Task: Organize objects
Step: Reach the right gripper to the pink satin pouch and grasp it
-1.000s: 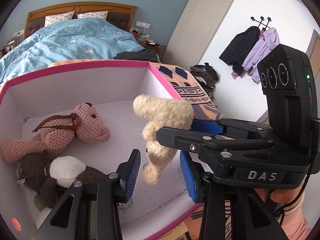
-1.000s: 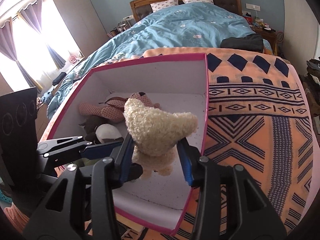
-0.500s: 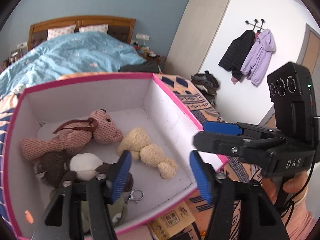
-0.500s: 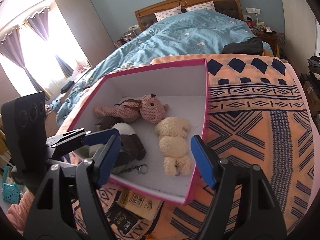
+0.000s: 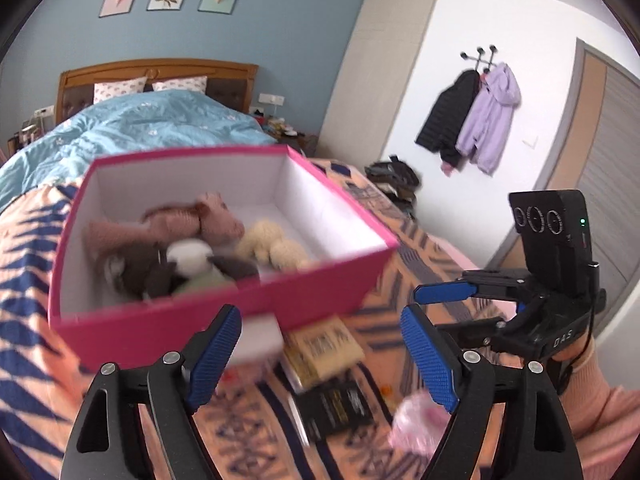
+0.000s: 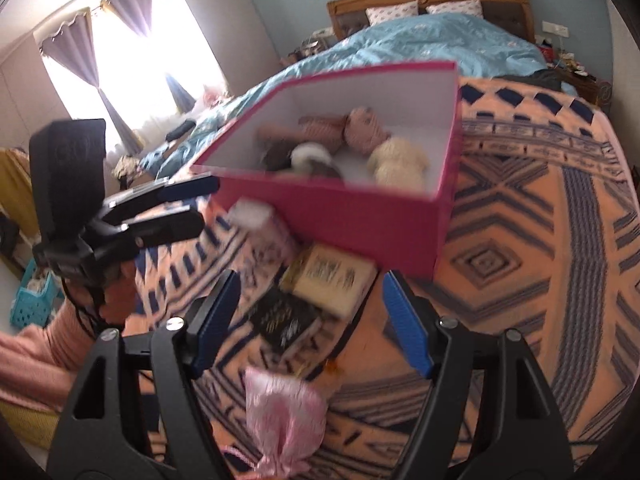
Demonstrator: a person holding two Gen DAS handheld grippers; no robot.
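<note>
Both grippers are empty here and hang over the patterned orange blanket (image 6: 540,216), just in front of the pink box (image 5: 224,320). The left gripper (image 5: 320,356) has nothing between its blue pads (image 5: 216,356) and its jaws are opening. The right gripper (image 6: 310,316) is spread wide too, released, nothing in it.

The cream plush bear (image 5: 272,244) is lying inside the box, toward its right side in the left wrist view, right next to the pink knitted bear (image 5: 192,220). A dark brown plush with a white patch (image 5: 180,264) sits in front of the pink one, closer to the near wall. All three are pretty blurry, so details are hard to make out.

Outside the box, on the blanket just by its near wall, there's a tan booklet or card pack (image 6: 332,276) and a black one (image 6: 284,320) next to it, overlapping a bit. A shiny pink satin pouch (image 6: 284,412) lies closer to the cameras, between the right gripper's fingers in its own view but not touching them as far as one can tell. Something white and pinkish (image 6: 260,220) rests against the box's front, too smeared to identify.
</note>
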